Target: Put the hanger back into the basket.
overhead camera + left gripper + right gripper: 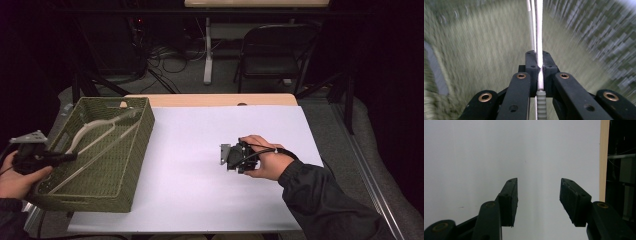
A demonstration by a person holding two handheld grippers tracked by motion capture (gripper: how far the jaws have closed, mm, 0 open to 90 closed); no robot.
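Green woven basket at the table's left edge, holding a pale clothes hanger that lies slantwise inside. Left gripper, at the basket's left rim, has its jaws clamped on the hanger's thin bar. Right gripper rests on the white table cover, well apart from the basket, its jaws standing apart with nothing between them.

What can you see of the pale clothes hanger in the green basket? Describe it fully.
The hanger is off-white, plastic-looking, with a curved shoulder arm and a long straight bar. It lies slanted inside the woven green basket, running from near corner to far corner. The left gripper is shut on its thin bar; a ribbed section shows between the jaws in the left gripper view.
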